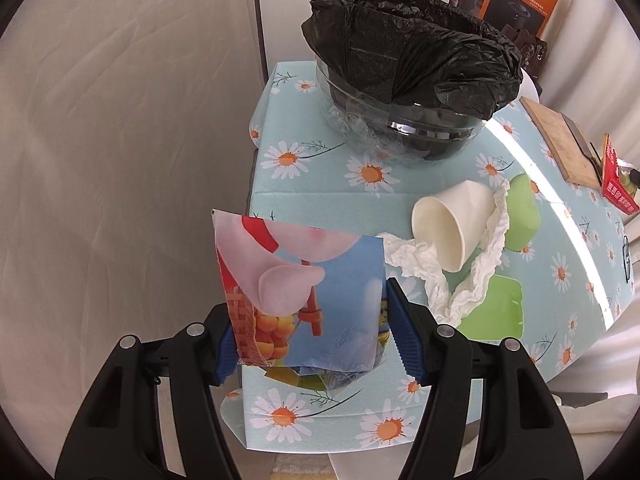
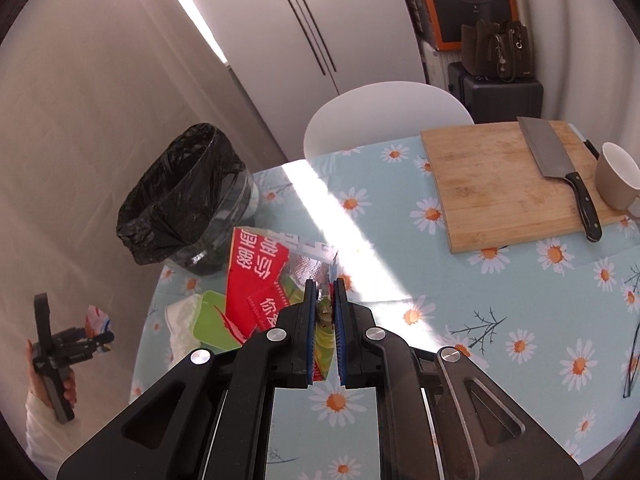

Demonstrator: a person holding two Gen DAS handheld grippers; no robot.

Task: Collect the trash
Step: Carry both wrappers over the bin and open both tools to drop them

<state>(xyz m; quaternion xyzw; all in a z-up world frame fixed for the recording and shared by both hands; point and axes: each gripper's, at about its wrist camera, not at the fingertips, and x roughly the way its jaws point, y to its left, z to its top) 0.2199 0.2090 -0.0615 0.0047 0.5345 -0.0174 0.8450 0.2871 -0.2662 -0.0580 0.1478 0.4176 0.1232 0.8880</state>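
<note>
Left claw (image 1: 310, 320) grips cartoon wrapper (image 1: 300, 280); right claw (image 2: 323, 304) apparently pinches red packet (image 2: 256, 276).

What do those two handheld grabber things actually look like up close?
Both the left gripper and right gripper are matte black plastic with cut-out linkage arms, round silver pivot pins, and fingers lined with blue ribbed pads. From outside, a white sleeve shows at the person's wrist.

Your cartoon-printed wrapper (image 1: 304, 292) stands upright near the black-lined bin (image 1: 412, 72); the white paper cup (image 1: 452, 228) lies tipped on crumpled tissue (image 1: 416, 260); the red snack bag (image 2: 256, 276) is nearby.
</note>
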